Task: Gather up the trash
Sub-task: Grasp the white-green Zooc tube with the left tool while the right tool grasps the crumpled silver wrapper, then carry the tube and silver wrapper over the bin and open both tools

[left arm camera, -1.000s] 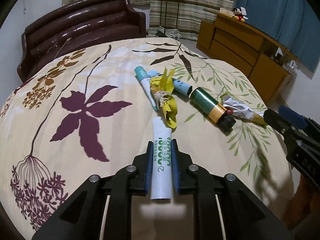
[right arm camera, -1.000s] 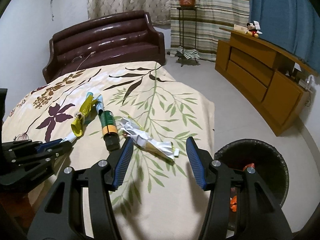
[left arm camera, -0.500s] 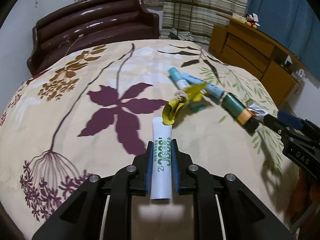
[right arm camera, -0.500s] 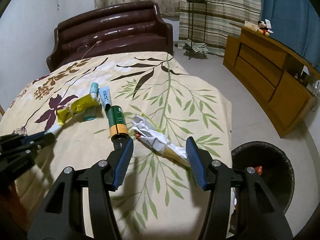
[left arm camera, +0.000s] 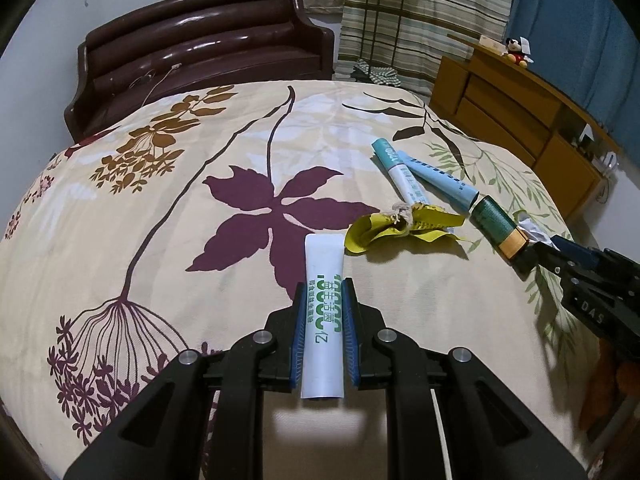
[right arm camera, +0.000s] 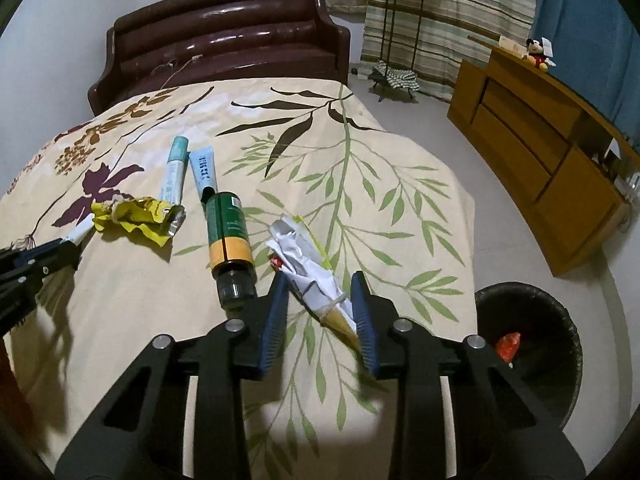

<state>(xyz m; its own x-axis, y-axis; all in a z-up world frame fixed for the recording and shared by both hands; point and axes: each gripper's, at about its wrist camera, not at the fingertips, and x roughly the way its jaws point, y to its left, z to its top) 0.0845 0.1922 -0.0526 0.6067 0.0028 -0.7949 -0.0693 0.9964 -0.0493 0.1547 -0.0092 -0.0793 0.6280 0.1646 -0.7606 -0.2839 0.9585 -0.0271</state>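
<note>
My left gripper is shut on a white tube with green print, held just above the flowered bedspread. In the right wrist view it comes in at the left edge as the left gripper. My right gripper points down at a crumpled white and yellow wrapper lying on the bed. Its jaws are closing with the wrapper between them, and the wrapper's tail brushes the right pad. A green and orange bottle lies just left of the wrapper. A crumpled yellow wrapper and two pale blue tubes lie farther left.
A black bin with red scraps inside stands on the floor, right of the bed's corner. A wooden dresser lines the right wall. The dark brown headboard closes off the far end of the bed, beside a plant stand.
The right gripper moved forward over the white wrapper and its jaws narrowed around it. The left gripper drifted sideways, still holding the white tube.
</note>
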